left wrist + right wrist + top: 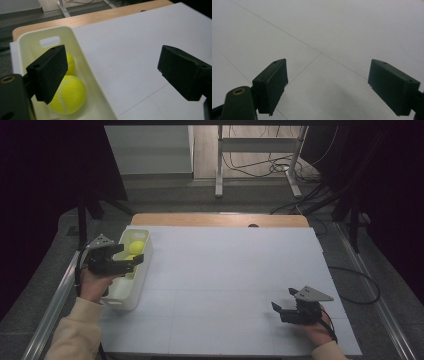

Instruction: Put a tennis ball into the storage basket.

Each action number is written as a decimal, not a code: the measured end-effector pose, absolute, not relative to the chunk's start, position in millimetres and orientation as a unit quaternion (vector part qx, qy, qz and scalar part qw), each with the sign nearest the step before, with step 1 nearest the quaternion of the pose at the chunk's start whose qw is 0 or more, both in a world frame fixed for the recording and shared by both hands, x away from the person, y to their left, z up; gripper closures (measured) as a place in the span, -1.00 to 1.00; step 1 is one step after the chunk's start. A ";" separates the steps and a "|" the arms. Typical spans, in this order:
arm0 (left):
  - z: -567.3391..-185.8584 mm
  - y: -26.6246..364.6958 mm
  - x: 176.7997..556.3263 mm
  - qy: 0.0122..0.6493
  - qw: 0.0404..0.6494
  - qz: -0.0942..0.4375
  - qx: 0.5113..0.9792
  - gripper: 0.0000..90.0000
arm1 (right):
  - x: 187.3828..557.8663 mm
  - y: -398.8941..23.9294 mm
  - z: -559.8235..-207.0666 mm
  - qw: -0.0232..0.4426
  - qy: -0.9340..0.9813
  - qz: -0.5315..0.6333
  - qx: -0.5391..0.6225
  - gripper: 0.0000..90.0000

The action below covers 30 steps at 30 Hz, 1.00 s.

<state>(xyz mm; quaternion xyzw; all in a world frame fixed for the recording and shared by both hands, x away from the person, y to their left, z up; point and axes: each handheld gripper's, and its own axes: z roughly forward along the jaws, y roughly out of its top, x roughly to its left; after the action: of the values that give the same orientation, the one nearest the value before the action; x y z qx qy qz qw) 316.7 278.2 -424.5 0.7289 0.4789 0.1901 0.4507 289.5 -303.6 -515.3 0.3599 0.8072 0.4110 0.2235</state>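
A cream plastic bin (125, 292) stands at the left edge of the white board and holds yellow tennis balls (137, 246). My left gripper (128, 258) hovers over the bin's near half, open, with nothing between its jaws. In the left gripper view its jaws (112, 67) stand wide apart, the left one over the bin (96, 82), with one tennis ball (71, 96) just below it and a second ball (71, 63) behind. My right gripper (283, 300) rests low at the board's near right, open and empty. In the right gripper view the gripper (327, 82) faces bare white board.
The white board (230, 270) covers a wooden table whose far edge (220, 219) shows beyond it. A metal desk frame (257, 150) and loose cables (272, 167) lie on the floor at the back. Metal rails run along both sides.
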 end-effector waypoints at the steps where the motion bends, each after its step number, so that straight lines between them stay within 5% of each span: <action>1: -424.4 275.8 315.0 0.476 0.455 0.187 0.729 -0.77 | 289.6 -303.5 -515.2 0.223 0.807 0.411 0.360 -0.63; 30: -437.3 211.0 284.6 0.403 0.503 0.142 0.751 -0.78 | 284.4 -300.0 -514.2 0.222 0.809 0.413 0.355 -0.64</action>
<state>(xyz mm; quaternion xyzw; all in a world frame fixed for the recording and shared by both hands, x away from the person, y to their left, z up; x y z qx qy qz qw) 284.6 211.0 -437.3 0.7511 0.4030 0.1418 0.5033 284.4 -300.0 -514.2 0.3548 0.8087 0.4131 0.2223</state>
